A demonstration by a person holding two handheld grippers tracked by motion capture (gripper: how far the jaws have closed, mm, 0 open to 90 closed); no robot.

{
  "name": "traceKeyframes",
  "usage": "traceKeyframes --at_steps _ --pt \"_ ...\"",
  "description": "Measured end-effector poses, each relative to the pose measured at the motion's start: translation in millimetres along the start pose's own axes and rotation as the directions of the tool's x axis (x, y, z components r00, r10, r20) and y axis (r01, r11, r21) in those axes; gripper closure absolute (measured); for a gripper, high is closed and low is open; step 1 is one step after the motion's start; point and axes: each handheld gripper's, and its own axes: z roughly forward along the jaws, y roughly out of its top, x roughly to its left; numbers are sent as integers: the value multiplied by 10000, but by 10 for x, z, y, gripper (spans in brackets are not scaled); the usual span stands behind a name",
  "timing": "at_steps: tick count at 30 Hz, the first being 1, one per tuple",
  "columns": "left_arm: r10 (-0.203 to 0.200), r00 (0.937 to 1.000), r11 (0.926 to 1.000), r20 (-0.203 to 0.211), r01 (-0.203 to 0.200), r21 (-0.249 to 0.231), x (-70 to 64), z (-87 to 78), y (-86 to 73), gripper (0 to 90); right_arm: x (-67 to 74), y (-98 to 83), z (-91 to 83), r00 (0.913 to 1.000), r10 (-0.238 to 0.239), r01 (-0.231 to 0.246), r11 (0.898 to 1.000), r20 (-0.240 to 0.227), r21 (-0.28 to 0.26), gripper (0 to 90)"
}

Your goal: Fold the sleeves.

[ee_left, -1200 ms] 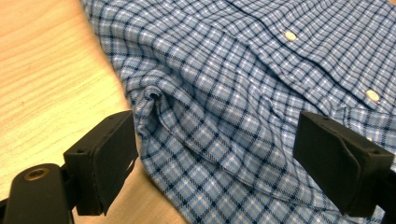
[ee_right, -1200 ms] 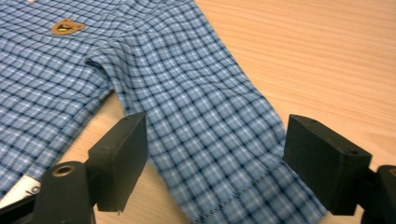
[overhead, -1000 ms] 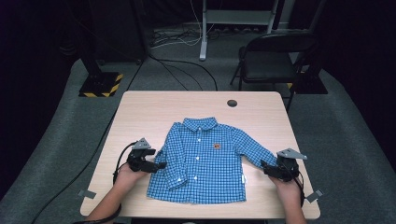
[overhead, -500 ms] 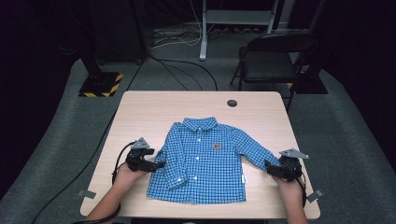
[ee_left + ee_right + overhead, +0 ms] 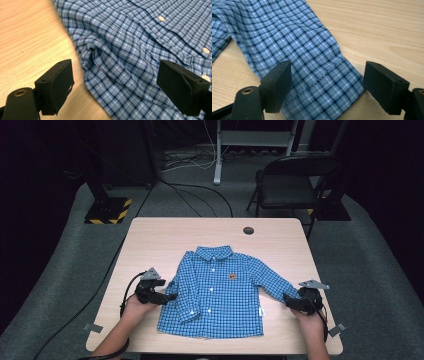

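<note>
Checked shirt lies flat, front up, on the worktop, collar away from the person, one tool at each sleeve.

Its right sleeve runs outward with the cuff just ahead of the right tool, between its spread jaws but not pinched. The left sleeve lies folded along the body, just in front of the left tool, whose jaws also stand apart, straddling the fold. Each hand is nearest its own sleeve.

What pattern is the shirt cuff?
Blue, navy and white check on the shirt cuff, clearest in the right gripper view.
</note>
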Motion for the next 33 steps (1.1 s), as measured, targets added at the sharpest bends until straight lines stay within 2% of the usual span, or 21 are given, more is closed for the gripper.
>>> traceKeyframes --at_steps 18,33 --pt "1 10000 10000 24 -1 41 -3 11 -3 137 1 -1 8 9999 -70 70 10000 101 3 240" --pt "-3 10000 10000 33 3 68 -7 23 -4 136 25 10 -25 9984 -527 522 9984 -227 -206 574"
